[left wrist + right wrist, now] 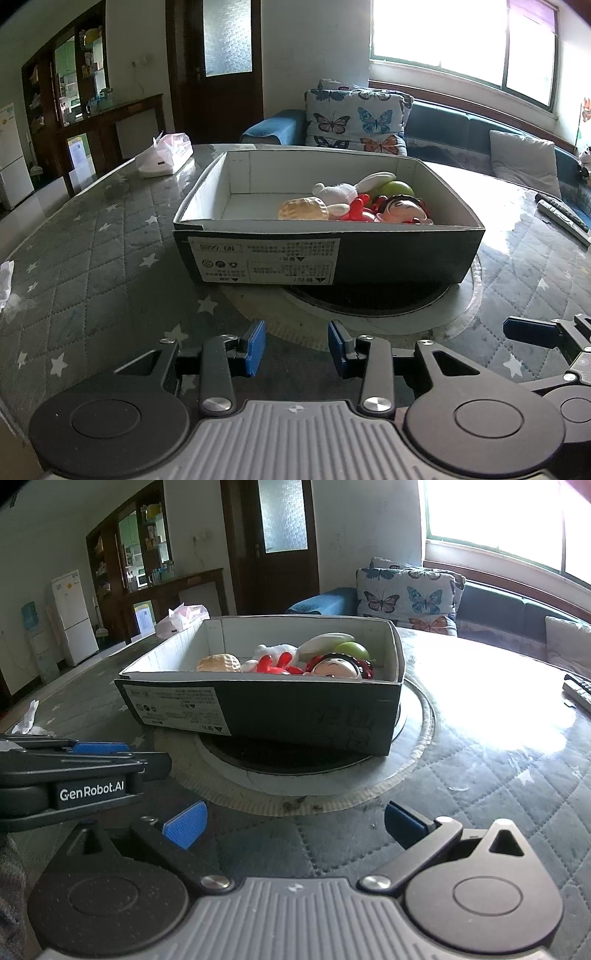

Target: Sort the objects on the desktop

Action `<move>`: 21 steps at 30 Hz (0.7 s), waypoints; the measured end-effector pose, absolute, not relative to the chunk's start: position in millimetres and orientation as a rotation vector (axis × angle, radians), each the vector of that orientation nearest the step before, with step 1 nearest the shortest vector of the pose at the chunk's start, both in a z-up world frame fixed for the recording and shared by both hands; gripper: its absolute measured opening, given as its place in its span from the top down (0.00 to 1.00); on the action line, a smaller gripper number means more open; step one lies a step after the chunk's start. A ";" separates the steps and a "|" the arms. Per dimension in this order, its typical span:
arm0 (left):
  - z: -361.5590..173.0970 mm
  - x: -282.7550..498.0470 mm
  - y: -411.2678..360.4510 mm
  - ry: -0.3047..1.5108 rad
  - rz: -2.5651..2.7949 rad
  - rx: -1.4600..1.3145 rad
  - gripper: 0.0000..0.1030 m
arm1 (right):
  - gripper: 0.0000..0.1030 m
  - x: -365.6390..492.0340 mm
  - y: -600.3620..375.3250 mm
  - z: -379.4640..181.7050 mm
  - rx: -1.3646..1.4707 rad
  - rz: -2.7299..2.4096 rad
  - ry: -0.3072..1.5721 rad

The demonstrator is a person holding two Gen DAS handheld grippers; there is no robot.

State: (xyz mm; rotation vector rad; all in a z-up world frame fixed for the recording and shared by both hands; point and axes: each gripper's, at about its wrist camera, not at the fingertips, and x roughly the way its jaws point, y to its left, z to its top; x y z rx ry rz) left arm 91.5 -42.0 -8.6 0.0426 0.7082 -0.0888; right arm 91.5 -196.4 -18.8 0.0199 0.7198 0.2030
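Note:
A dark cardboard box (406, 254) with a white inside stands on a round turntable in the middle of the table; it also shows in the right wrist view (303, 709). Inside at its right end lie a tan shell-like toy (303, 209), a white plush (336, 194), a red toy (356, 211), a green apple (398, 188) and a doll head (400, 210). My left gripper (296, 349) is open and empty, low over the table in front of the box. My right gripper (295, 821) is wide open and empty, beside the left gripper (99, 747).
A pink tissue pack (164, 157) lies at the far left of the table. Remote controls (563, 214) lie at the right edge. A crumpled white paper (5, 280) sits at the left edge. A quilted star-pattern cloth under glass (110, 258) covers the table. A sofa stands behind.

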 end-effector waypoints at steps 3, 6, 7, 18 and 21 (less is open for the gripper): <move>-8.8 95.3 -42.8 0.709 -0.092 0.043 0.61 | 0.00 95.8 -196.3 -19.6 0.021 0.204 0.724; -9.2 99.2 -42.5 0.711 -0.088 0.045 0.61 | 0.00 100.8 -196.8 -20.4 0.023 0.201 0.731; -9.5 100.5 -42.3 0.712 -0.087 0.044 0.61 | 0.00 102.5 -196.9 -20.8 0.024 0.199 0.732; -8.8 112.2 -45.0 0.697 -0.081 0.062 0.62 | 0.00 118.0 -197.8 -22.3 0.039 0.196 0.748; -8.8 116.0 -45.7 0.690 -0.076 0.063 0.63 | 0.00 122.2 -197.8 -22.2 0.042 0.198 0.750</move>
